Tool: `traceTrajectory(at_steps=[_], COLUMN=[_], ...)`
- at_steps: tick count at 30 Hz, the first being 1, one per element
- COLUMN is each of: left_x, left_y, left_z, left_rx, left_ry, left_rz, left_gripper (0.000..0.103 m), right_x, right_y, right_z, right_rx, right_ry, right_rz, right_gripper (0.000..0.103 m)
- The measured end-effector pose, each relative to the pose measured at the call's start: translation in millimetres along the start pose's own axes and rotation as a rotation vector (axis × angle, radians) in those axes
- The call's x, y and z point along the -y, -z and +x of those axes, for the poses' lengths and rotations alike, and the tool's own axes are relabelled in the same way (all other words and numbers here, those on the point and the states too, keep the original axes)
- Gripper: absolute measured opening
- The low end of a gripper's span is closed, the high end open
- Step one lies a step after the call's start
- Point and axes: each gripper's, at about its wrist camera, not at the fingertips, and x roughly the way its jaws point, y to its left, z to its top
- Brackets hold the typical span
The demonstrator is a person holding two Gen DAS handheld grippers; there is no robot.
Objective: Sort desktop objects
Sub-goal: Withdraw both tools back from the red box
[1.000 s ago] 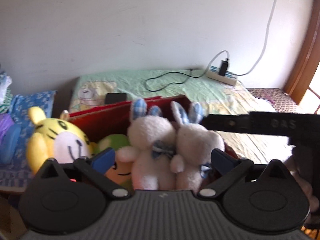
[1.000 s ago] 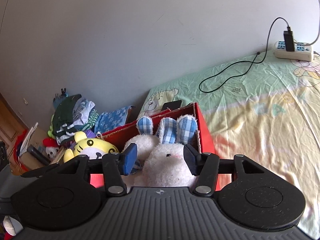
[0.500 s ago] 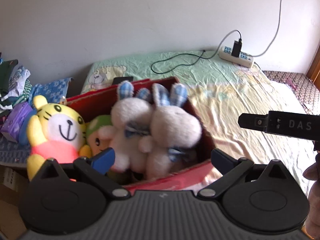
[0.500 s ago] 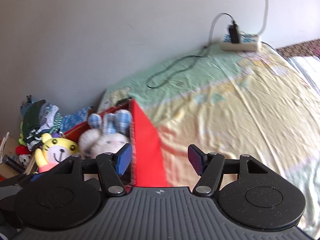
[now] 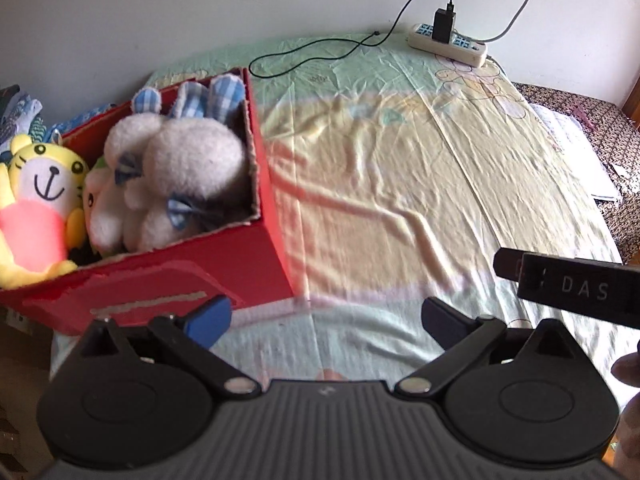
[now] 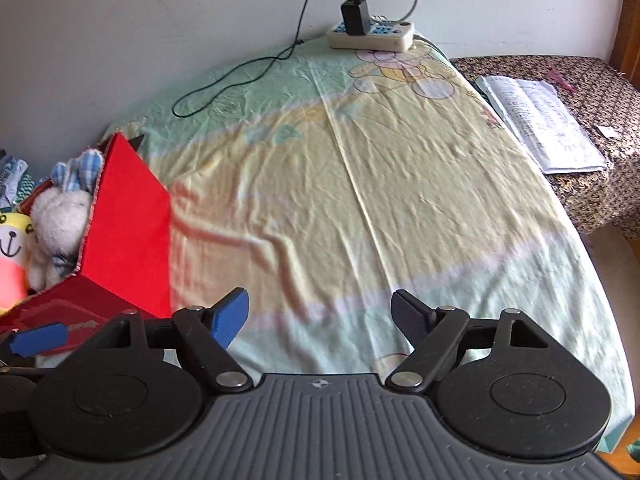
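A red box (image 5: 224, 268) stands at the left edge of the bed and holds two white plush rabbits with blue checked ears (image 5: 184, 168), a yellow tiger plush (image 5: 40, 184) and a green plush partly hidden behind them. The box (image 6: 128, 232) and rabbits (image 6: 60, 216) also show at the left of the right wrist view. My left gripper (image 5: 326, 314) is open and empty, just in front of the box's near right corner. My right gripper (image 6: 320, 314) is open and empty over the bare sheet, right of the box.
The bed sheet (image 6: 360, 184) is pale yellow and green. A white power strip with a black charger (image 6: 370, 34) and a black cable (image 6: 240, 76) lie at the far edge by the wall. Papers (image 6: 540, 120) lie on a patterned surface to the right. Folded clothes (image 5: 16, 116) sit left of the box.
Both grippers have drawn back and to the right from the box, leaving the rabbits in it. The right gripper now faces the open sheet; both stay open.
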Motion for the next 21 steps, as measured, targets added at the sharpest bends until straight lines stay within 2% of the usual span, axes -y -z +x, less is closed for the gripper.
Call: traceTrajectory(at_steps=[3,11,14,21], left_x=[17,45,45,45], left_y=[7,17,17,24], left_z=[8,21,29,43], left_rx=[-0.023,-0.042,-0.081,-0.133], left_ry=[-0.011,-0.072,-0.039,-0.023], left_rz=[-0.006,0.021,0.006,-0.031], left_gripper=[0.098,0.099,0.101,0.102], right_x=[13,33,34,30], right_y=[3,10,14,18], right_z=[6,15,20,31], right_rx=[-0.036,-0.063,-0.081,-0.107], right_ry=[0.023,0.044,0.052,0.047], right_rz=[-0.005,-0.015,-0.030,-0.056], right_gripper=[0.081,0.081,0.081,0.081])
